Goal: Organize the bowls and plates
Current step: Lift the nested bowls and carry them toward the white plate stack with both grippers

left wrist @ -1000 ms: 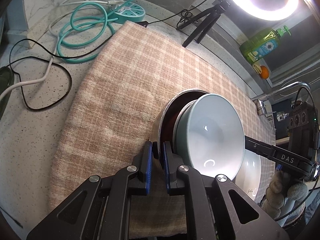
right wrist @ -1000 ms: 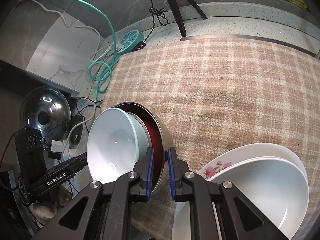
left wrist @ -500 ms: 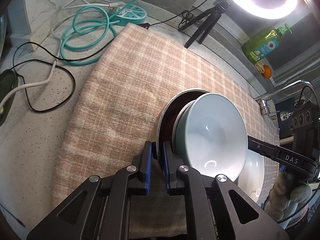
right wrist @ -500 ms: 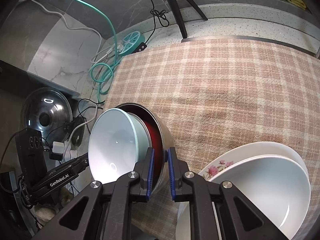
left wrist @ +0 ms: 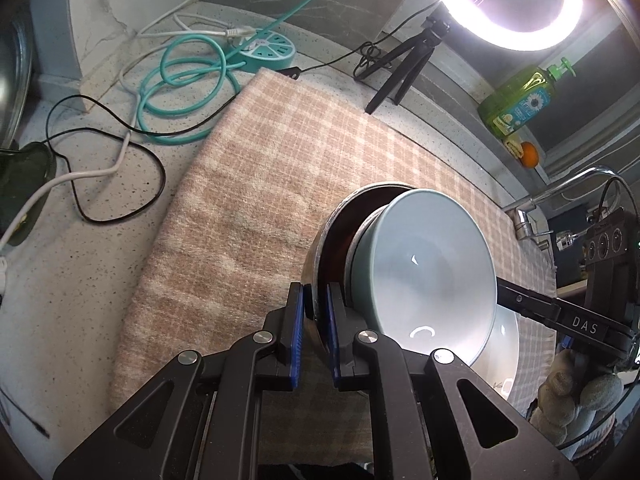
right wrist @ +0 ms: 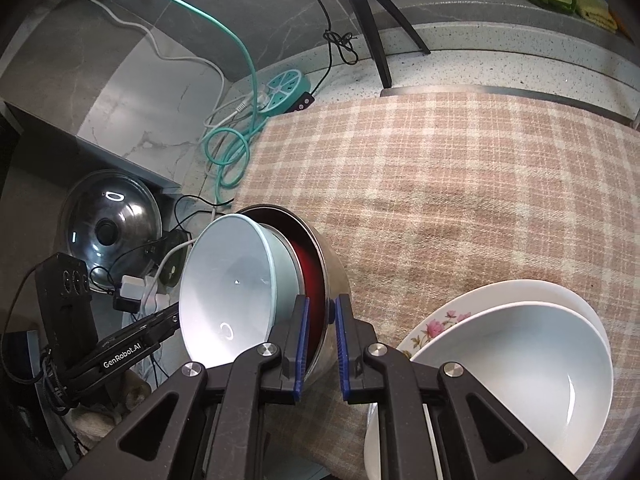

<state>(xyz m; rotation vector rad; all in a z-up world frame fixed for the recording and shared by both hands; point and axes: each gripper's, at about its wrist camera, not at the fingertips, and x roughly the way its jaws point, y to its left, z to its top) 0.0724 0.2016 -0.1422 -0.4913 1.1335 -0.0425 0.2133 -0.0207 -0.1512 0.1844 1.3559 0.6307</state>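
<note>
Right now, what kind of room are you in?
Most likely a kitchen. A tap sticks up past the checked cloth, a green dish soap bottle stands on the ledge, and a pot lid lies on the speckled counter.

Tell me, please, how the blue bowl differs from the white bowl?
The blue bowl is pale blue and nested in a steel bowl; the white bowl sits in a floral plate. The blue bowl is tipped on edge, held aloft through the steel bowl; the white bowl rests on the cloth. Both are glossy and empty.
</note>
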